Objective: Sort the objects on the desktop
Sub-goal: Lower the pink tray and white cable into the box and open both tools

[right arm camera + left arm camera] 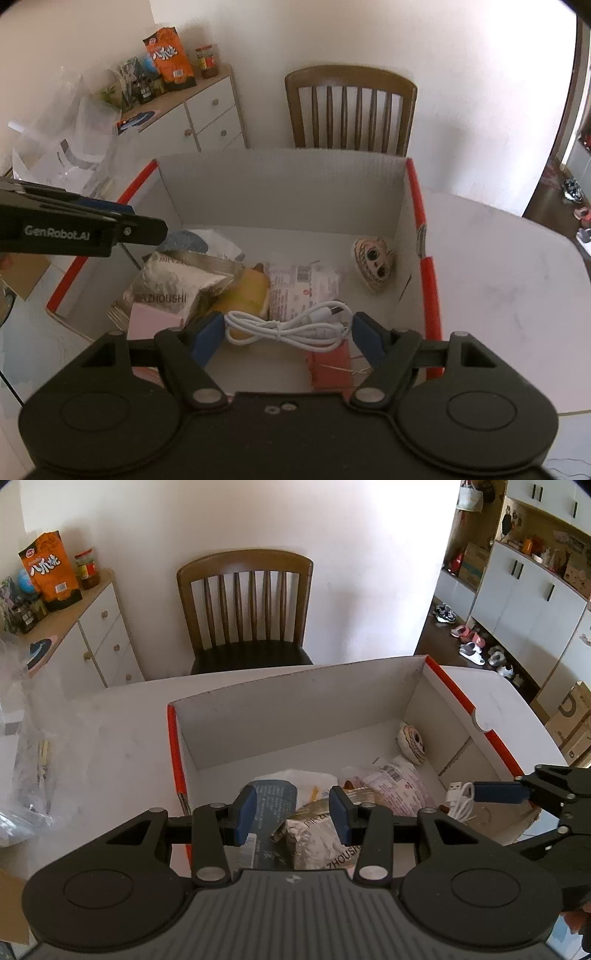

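Note:
A white cardboard box [295, 709] with orange-red edges stands on the white table. Inside lie a silver foil bag [317, 834], a pink-white packet [399, 782], a dark blue packet [273, 797] and a round face figure [412, 744]. My left gripper [291, 808] hovers over the box's near left part, its pads apart with nothing between them. My right gripper [288, 328] is shut on a coiled white cable [288, 326], held above the box's near right part. In the right wrist view I also see the box [280, 192], the foil bag [177, 284], the face figure [373, 266] and a red item [328, 365].
A wooden chair [245, 605] stands behind the table against the wall. A white cabinet [107, 627] at the left carries an orange snack bag [50, 572] and jars. A clear plastic bag [70, 140] sits left of the box. Bare table [498, 277] lies right of it.

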